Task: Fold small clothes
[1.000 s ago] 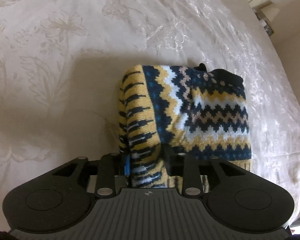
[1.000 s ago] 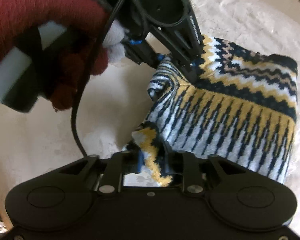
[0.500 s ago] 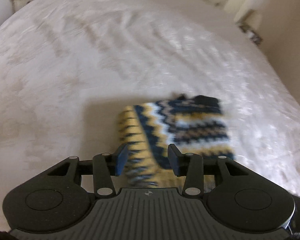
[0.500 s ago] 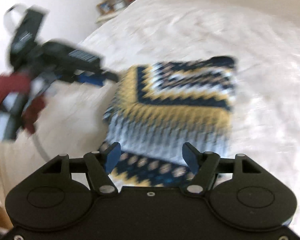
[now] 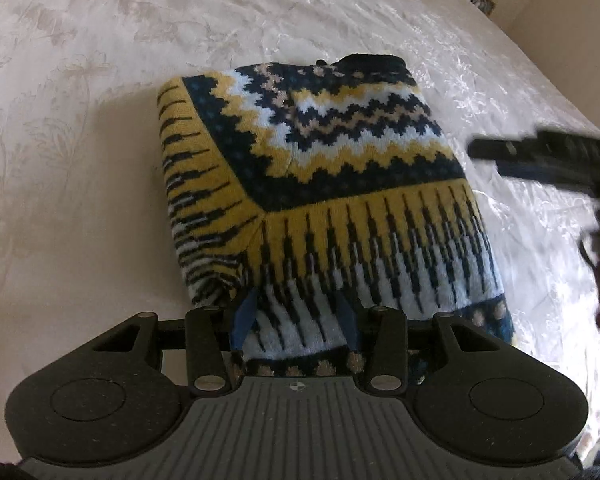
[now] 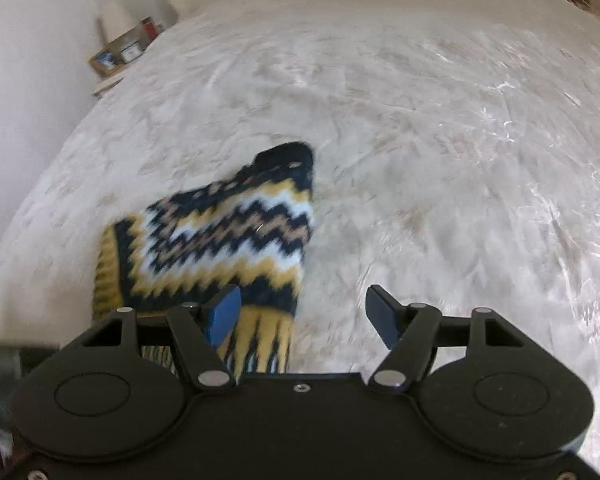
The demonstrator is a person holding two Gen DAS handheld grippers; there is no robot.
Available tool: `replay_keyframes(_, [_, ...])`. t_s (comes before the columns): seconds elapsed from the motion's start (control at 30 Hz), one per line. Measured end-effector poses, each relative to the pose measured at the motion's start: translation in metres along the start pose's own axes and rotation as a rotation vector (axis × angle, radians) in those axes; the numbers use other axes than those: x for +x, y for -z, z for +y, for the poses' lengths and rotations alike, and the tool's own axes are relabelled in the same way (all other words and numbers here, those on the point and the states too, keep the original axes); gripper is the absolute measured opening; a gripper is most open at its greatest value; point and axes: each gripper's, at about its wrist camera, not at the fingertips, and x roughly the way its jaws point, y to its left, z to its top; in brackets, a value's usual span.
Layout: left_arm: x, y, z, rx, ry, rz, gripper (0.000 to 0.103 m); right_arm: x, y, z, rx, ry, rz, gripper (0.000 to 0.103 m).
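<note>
While both tools stand over the bed, the scene reads so:

Sweater: the folded knitted sweater (image 5: 320, 200), navy, mustard and white zigzags, lies flat on the cream bedspread (image 5: 80, 160); a second ago its near edge was pinched up by both tools, and that edge is now down.
Left gripper: the left gripper (image 5: 296, 322) was clenched on the hem then; its jaws have opened since and now stand released, blue pads apart above the near edge at 6 o'clock of the sweater, pressing nothing.
Right gripper: the right gripper (image 6: 300, 316) has let go too; its jaws stand wide, the sweater now at 10 o'clock of them, only bedspread between the pads.
Writing: no readable brand or label; a small round emblem on the left tool is too small to read.
</note>
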Motion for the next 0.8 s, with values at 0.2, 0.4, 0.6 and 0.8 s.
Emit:
replay_keyframes(0.2, [0.002, -0.002, -0.001, -0.009, 0.0, 0.005, 0.043, 0.046, -0.029, -0.002, 0.051, 0.012, 0.048, 0.072])
replay_keyframes(0.4, [-0.001, 0.002, -0.001, 0.001, -0.004, -0.002, 0.043, 0.097, -0.041, 0.008, 0.018, 0.063, 0.179, 0.072])
replay_keyframes(0.6, [-0.005, 0.003, -0.001, -0.022, 0.007, 0.002, 0.044, 0.115, -0.046, 0.014, -0.034, 0.077, 0.228, 0.081])
replay_keyframes(0.8, [-0.037, 0.021, 0.006, -0.112, 0.059, -0.041, 0.083, 0.079, -0.041, -0.002, -0.008, -0.017, 0.156, 0.082])
